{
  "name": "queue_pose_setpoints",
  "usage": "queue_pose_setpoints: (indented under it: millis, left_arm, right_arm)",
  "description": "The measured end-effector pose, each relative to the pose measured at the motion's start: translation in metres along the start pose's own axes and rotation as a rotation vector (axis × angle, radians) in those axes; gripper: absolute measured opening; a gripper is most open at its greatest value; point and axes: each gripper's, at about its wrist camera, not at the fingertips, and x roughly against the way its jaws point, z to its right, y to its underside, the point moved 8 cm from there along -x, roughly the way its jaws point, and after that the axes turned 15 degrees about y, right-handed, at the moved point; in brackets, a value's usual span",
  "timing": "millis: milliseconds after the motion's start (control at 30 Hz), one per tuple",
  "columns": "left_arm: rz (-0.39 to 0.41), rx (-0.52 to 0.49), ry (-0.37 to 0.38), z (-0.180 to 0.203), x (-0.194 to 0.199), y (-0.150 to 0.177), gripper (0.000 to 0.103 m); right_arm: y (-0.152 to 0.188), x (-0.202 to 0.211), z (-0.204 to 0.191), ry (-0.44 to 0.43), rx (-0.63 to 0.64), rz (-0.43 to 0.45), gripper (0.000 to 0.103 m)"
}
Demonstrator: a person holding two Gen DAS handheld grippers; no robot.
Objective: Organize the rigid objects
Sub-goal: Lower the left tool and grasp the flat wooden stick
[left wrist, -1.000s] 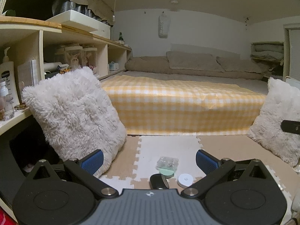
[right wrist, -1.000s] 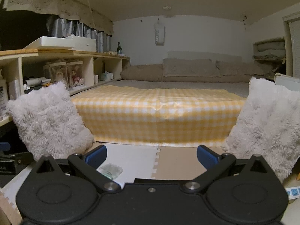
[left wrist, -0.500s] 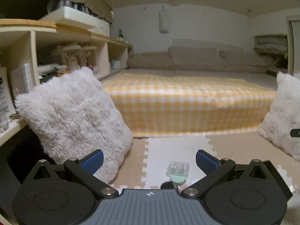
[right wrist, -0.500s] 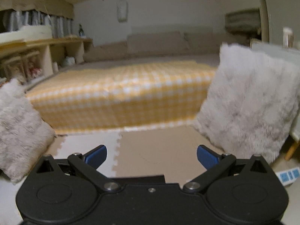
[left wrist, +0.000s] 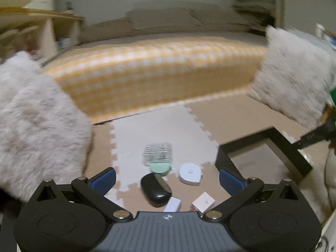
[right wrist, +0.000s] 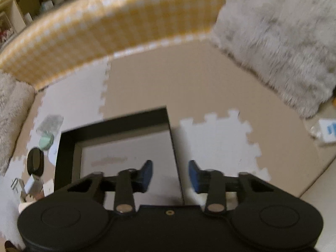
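Observation:
My left gripper [left wrist: 167, 180] is open and empty above several small things on the floor mat: a black oval case [left wrist: 155, 189], a white round tape measure [left wrist: 190, 173], a mint round box [left wrist: 159, 167], a clear plastic pack [left wrist: 158, 153] and two small white boxes [left wrist: 203, 201]. My right gripper [right wrist: 170, 177] is half open, its fingers straddling the right wall of a black tray [right wrist: 174, 142] without touching it. The tray also shows in the left wrist view [left wrist: 279, 140]. The small things lie left of the tray in the right wrist view, the black case [right wrist: 35, 163] among them.
A yellow checked mattress [left wrist: 155, 71] lies ahead. A fluffy white pillow [left wrist: 35, 121] stands at the left and another [right wrist: 279, 42] at the right. A white and blue packet [right wrist: 328, 130] lies at the far right. Wooden shelves [left wrist: 31, 27] run along the left wall.
Both grippers have tilted down toward the floor. The right gripper has narrowed and come over the black tray's right wall. The left gripper now looks down on the small things.

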Motion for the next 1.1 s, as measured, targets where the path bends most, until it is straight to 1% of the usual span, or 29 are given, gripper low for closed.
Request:
queue_pose_setpoints:
  millis: [33,100,133,167,300,367,433,467,500,600,633,767,833,900,1000,1100]
  left_arm:
    - [-0.011,-0.022,0.011,0.0,-0.005,0.001,0.103]
    - [-0.032,-0.067,0.038,0.001,-0.014,0.003,0.1]
    - [-0.049,-0.087,0.054,0.001,-0.018,0.005,0.099]
    - [-0.065,-0.099,0.066,0.0,-0.023,0.007,0.095]
    - [-0.162,-0.127,0.125,-0.004,-0.041,0.022,0.085]
    - [-0.216,-0.148,0.16,-0.003,-0.048,0.032,0.085]
    - [-0.269,-0.172,0.225,0.001,-0.054,0.041,0.085]
    - [-0.294,-0.183,0.255,0.003,-0.056,0.046,0.082]
    - [-0.32,-0.193,0.275,0.005,-0.06,0.052,0.075]
    - [-0.386,-0.216,0.308,0.009,-0.07,0.066,0.064]
    - [-0.407,-0.229,0.321,0.012,-0.072,0.07,0.062]
    - [-0.474,-0.281,0.357,0.019,-0.081,0.086,0.06]
    - [-0.501,-0.298,0.368,0.019,-0.086,0.091,0.057]
    - [-0.53,-0.304,0.358,0.015,-0.093,0.096,0.051]
    - [-0.552,-0.299,0.338,0.008,-0.101,0.101,0.05]
    - [-0.557,-0.293,0.343,0.007,-0.106,0.103,0.05]
  right_arm:
    - [0.002,-0.003,-0.001,0.023,0.018,-0.013,0.022]
    - [0.005,-0.012,-0.002,0.061,0.055,-0.041,0.009]
    - [0.006,-0.015,-0.003,0.074,0.072,-0.052,0.007]
    - [0.007,-0.018,-0.003,0.077,0.087,-0.059,0.004]
    - [0.012,-0.029,-0.007,0.082,0.152,-0.09,0.004]
    - [0.015,-0.035,-0.01,0.096,0.192,-0.104,0.004]
    - [0.017,-0.039,-0.013,0.102,0.221,-0.112,0.004]
    - [0.017,-0.041,-0.013,0.097,0.222,-0.12,0.004]
    - [0.018,-0.043,-0.012,0.09,0.219,-0.128,0.004]
    - [0.022,-0.051,-0.012,0.075,0.219,-0.161,0.003]
    - [0.023,-0.052,-0.013,0.075,0.222,-0.167,0.003]
    - [0.024,-0.053,-0.014,0.074,0.227,-0.168,0.003]
    - [0.025,-0.056,-0.013,0.068,0.23,-0.179,0.003]
    - [0.027,-0.058,-0.014,0.068,0.236,-0.189,0.003]
    - [0.026,-0.058,-0.015,0.068,0.238,-0.187,0.003]
    - [0.026,-0.058,-0.015,0.065,0.234,-0.186,0.003]
